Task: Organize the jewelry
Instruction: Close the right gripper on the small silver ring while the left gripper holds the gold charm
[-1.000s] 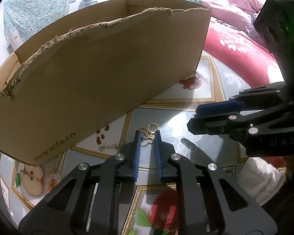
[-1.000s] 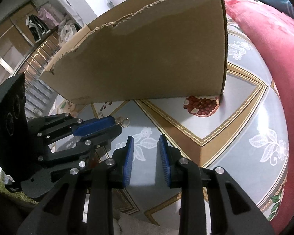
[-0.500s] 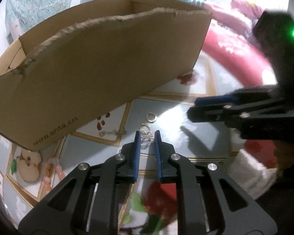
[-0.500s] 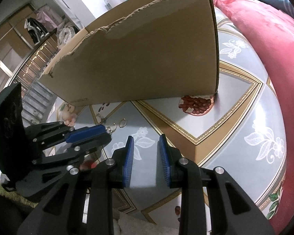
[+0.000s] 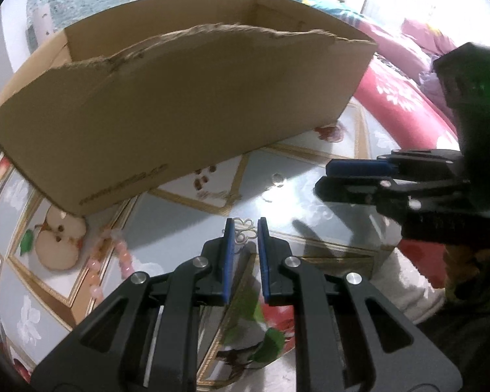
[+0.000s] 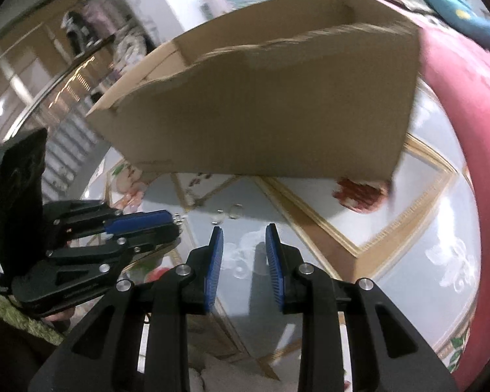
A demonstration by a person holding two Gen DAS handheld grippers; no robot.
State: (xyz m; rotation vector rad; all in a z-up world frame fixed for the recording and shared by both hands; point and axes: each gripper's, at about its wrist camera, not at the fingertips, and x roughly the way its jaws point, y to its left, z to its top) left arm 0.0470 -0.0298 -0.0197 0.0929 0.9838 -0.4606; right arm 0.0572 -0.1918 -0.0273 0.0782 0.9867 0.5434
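Left gripper (image 5: pixel 246 228) pinching a small silver looped trinket (image 5: pixel 245 233) between its blue pads, lifted clear of the patterned tablecloth (image 5: pixel 310 196), just in front of the cardboard box (image 5: pixel 186 107). Right gripper (image 6: pixel 244 236) spread, nothing between the pads, also in front of the box. Two small rings (image 6: pixel 227 215), apparently loose and blurred, lying on the cloth near the box's front wall. Pink bead string (image 5: pixel 114 261) near the box's left corner.

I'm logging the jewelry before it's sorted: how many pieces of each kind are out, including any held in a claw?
Silver looped piece, in the left claw: 1
Small silver rings loose on the table: 2
Pink bead strand: 1
Thin chain, blurred: 1
Total: 5
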